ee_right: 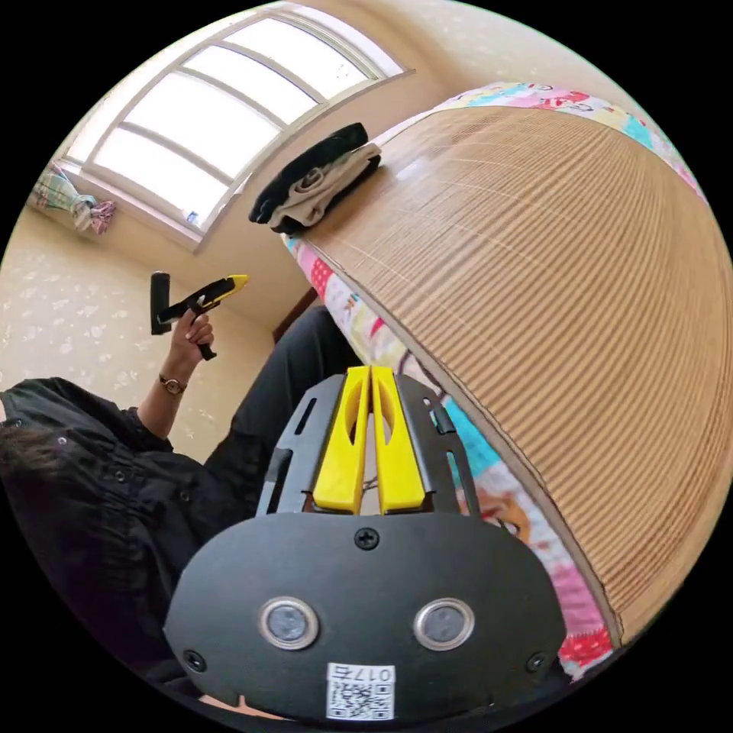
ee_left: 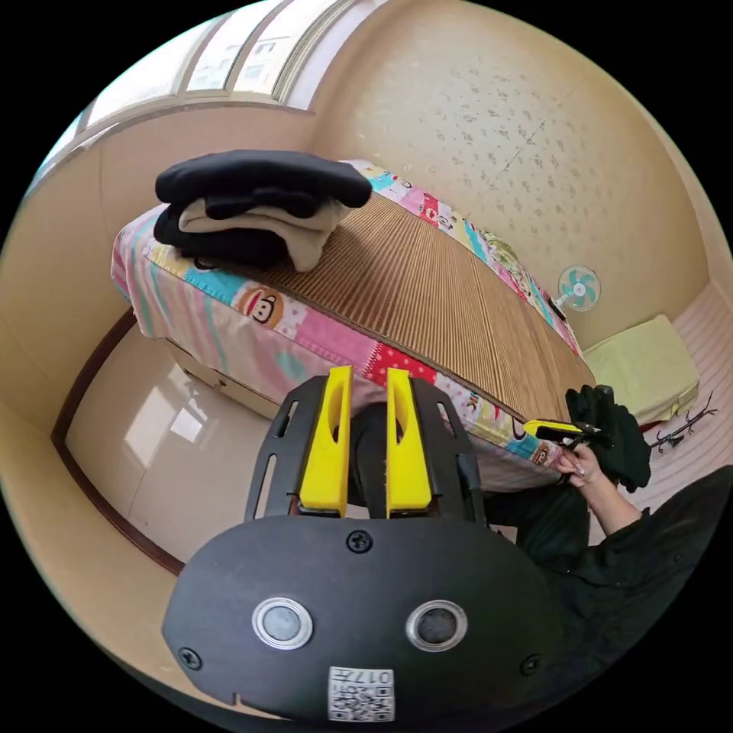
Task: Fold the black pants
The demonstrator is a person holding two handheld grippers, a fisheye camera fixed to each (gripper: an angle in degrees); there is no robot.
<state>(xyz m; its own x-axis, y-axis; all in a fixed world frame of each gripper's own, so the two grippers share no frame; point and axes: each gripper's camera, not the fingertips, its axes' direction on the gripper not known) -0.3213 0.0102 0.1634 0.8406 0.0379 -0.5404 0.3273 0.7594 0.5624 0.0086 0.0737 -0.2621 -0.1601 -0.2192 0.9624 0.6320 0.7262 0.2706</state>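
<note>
The folded black pants (ee_left: 259, 175) lie on top of a small stack of clothes, with a beige garment (ee_left: 298, 229) under them, at the far corner of the bed (ee_left: 321, 336). Their long axis runs along the bed's short end, parallel to the window (ee_right: 198, 114) wall. The stack rests on a ribbed bamboo mat (ee_left: 443, 305) laid over a patchwork cartoon sheet.

The left claw (ee_left: 368, 382) hangs off the bed's near edge, its yellow jaws a narrow gap apart with nothing pinched between them. The right claw (ee_right: 369, 382) has its jaws closed together, empty, beside the mattress edge.

The left gripper view takes in a small fan (ee_left: 578, 288) by the wall, the glossy floor, and the right claw held in a hand (ee_left: 580, 466). The right gripper view takes in the window and the person's other hand (ee_right: 191, 332) raising the left claw, a watch on the wrist.
</note>
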